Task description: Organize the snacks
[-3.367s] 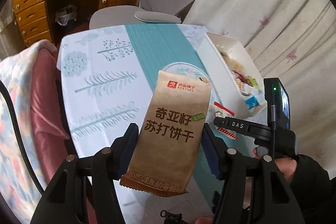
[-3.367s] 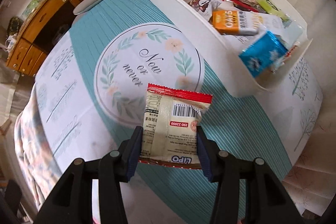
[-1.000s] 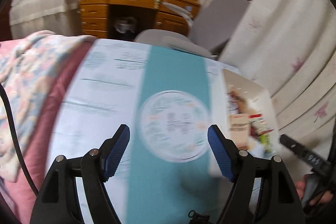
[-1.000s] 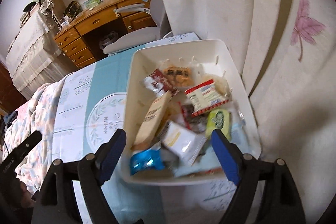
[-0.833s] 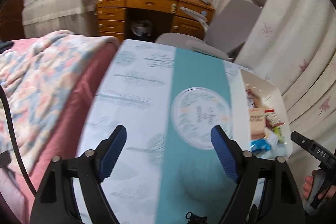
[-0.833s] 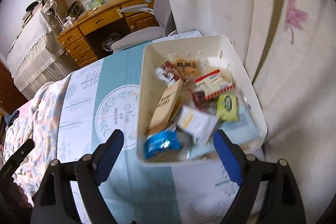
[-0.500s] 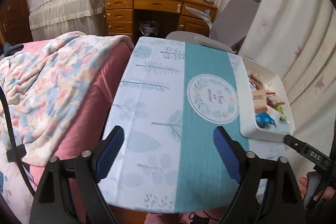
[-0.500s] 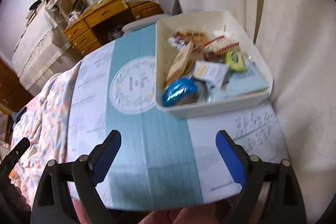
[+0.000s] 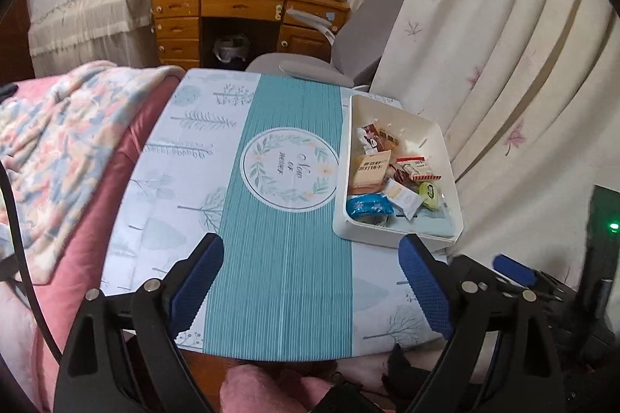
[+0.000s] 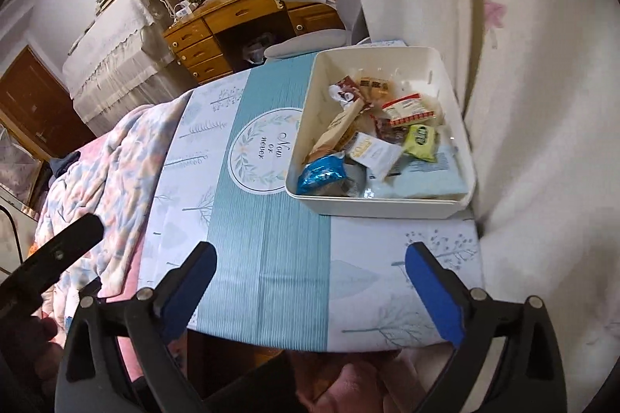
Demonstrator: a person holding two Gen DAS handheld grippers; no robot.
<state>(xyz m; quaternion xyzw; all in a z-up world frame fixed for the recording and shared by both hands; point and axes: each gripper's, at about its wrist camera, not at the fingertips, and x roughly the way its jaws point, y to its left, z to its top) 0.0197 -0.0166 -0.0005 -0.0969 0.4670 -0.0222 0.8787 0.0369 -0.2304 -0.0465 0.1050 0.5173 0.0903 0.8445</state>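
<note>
A white bin [image 9: 341,188] [image 10: 383,205] stands on the right side of the table and holds several snack packets. Among them are a brown cracker packet [image 9: 372,169] [image 10: 335,128], a red-edged biscuit packet [image 9: 420,168] [image 10: 409,109], a blue packet [image 9: 368,207] [image 10: 322,173] and a green packet [image 9: 430,190] [image 10: 421,138]. My left gripper [image 9: 312,277] is open and empty above the table's near edge. My right gripper [image 10: 310,287] is open and empty, also above the near edge.
The table wears a teal and white cloth with a round emblem [image 9: 290,169] [image 10: 263,151]. A pink bed with a floral blanket [image 9: 50,141] lies to the left. A grey chair [image 9: 310,68] and a wooden desk [image 9: 240,6] stand beyond. Curtains [image 9: 503,64] hang at the right.
Both grippers let go of their packets, which now lie in the bin. Both grippers have pulled back and up, away from the bin, toward the table's near edge.
</note>
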